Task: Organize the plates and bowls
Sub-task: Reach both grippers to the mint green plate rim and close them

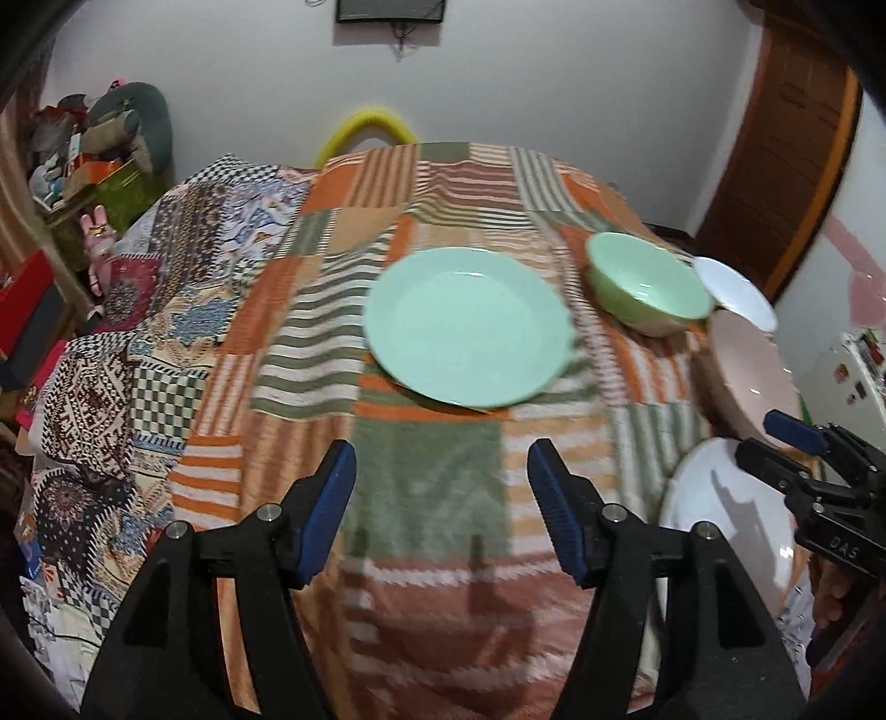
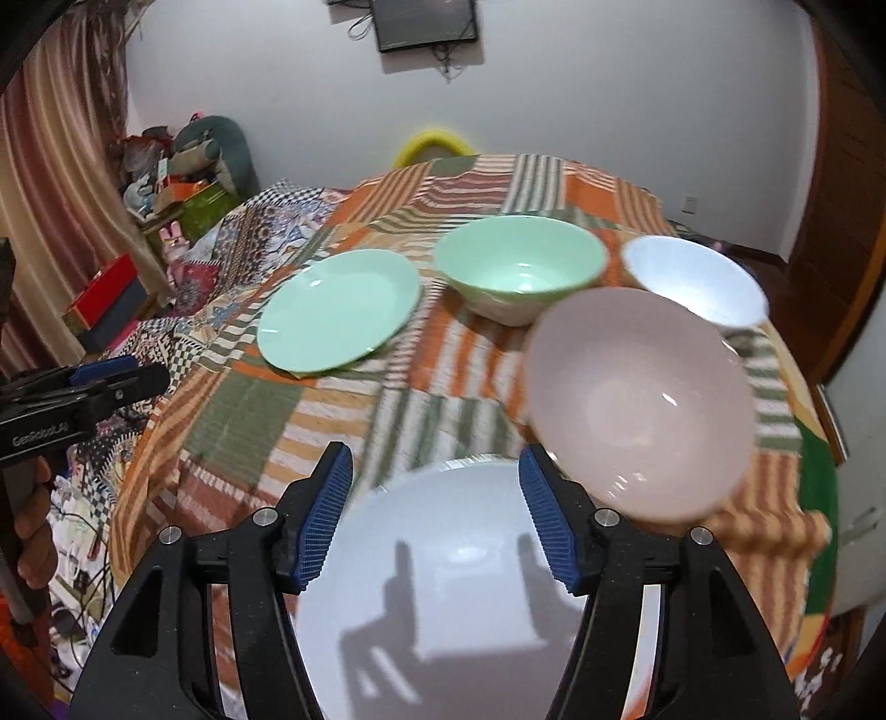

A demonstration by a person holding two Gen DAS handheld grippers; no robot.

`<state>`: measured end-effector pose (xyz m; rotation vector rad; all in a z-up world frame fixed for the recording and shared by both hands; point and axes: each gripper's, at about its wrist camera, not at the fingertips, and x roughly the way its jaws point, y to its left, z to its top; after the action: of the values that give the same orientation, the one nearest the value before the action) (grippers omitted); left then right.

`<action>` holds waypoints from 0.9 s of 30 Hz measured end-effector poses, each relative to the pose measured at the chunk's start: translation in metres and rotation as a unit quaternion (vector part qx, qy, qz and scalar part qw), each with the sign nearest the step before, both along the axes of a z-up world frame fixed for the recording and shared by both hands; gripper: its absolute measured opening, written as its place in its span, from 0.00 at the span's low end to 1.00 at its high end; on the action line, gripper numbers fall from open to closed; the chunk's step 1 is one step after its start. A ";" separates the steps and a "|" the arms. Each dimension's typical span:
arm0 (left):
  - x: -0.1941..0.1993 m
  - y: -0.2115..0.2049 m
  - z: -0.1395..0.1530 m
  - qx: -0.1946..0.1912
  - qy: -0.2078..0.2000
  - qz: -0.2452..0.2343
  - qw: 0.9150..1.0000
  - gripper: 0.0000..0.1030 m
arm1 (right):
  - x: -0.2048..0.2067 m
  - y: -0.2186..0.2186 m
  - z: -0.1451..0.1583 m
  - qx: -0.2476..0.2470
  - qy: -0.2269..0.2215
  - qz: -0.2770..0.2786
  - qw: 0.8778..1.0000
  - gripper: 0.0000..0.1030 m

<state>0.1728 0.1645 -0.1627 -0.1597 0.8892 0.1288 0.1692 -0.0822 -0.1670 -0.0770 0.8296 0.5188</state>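
Left view: left claw low in the middle, jaws wide apart, nothing between them, only striped cloth under the gap. Green plate flat on the cloth, up past the claw, well apart from it. Green bowl just right of that plate, upright. Small white bowl beside it, partly hidden behind it. Pink bowl at the right edge, tilted. White plate at lower right, cut off by the left claw's black arm. Right claw poking in from the right, over the white plate and the pink bowl.

Right view: right claw low in the middle, jaws wide apart, holding nothing. White plate right under it, claw shadows on it, black arms hiding its sides. Pink bowl just up and right, leaning, its low rim near the right pad; touching or not, cannot tell. Green bowl and white bowl behind it, green plate to the upper left. Left claw at the left edge, seen from the side. Patterned quilt beside the cloth, boxes and clutter farther left, yellow hoop behind the table, dark screen on the wall.
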 end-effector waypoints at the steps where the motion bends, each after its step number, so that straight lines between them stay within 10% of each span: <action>1: 0.004 0.005 -0.003 0.000 0.002 0.002 1.000 0.62 | 0.005 0.008 -0.001 -0.002 0.001 0.004 1.000 0.57; 15: 0.086 0.061 -0.047 -0.005 0.020 0.020 1.000 0.62 | 0.068 0.063 -0.015 -0.007 0.031 0.021 0.999 0.56; 18: 0.100 0.069 -0.057 -0.010 0.024 0.019 0.999 0.61 | 0.079 0.072 -0.021 -0.011 0.039 0.025 0.999 0.42; 27: 0.134 0.085 -0.081 -0.040 0.043 0.015 0.998 0.28 | 0.107 0.088 -0.042 -0.029 0.083 0.025 0.996 0.25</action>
<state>0.3065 0.2500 -0.2440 -0.2425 0.9776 0.1284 0.2760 0.0063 -0.2094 -0.1081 1.0078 0.5537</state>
